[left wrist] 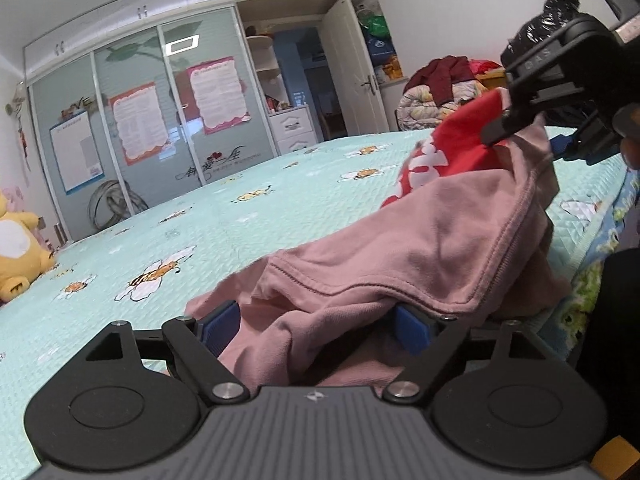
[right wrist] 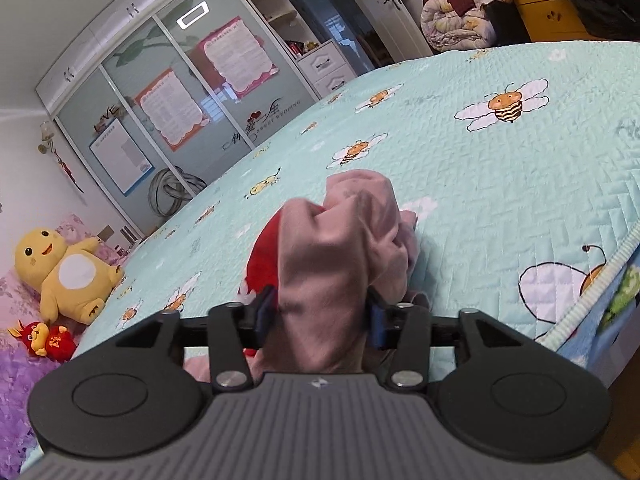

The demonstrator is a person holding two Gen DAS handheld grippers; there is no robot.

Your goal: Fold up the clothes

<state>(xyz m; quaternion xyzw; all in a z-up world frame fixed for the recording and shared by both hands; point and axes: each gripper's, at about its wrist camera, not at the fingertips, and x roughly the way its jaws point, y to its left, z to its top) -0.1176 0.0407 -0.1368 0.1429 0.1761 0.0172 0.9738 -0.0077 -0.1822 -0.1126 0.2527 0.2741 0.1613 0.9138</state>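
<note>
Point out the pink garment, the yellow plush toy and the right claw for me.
pink garment [left wrist: 440, 240], left wrist view, on the broad fabric panel above the stitched hem.
yellow plush toy [right wrist: 68, 272], right wrist view, on its white belly patch.
right claw [right wrist: 318, 316], right wrist view, midway between the blue fingertips, which pinch the garment.

Soft matt pink cloth garment [left wrist: 420, 240] lies on quilted, stitched bedspread [left wrist: 240, 216].

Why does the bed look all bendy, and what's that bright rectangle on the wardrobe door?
Left wrist view: the fisheye lens bows the bed and wardrobe; the rectangle looks like a lamp's reflection on the glass. Right wrist view: same curving, same glare, and the pink garment near the lens is blurry.
</note>
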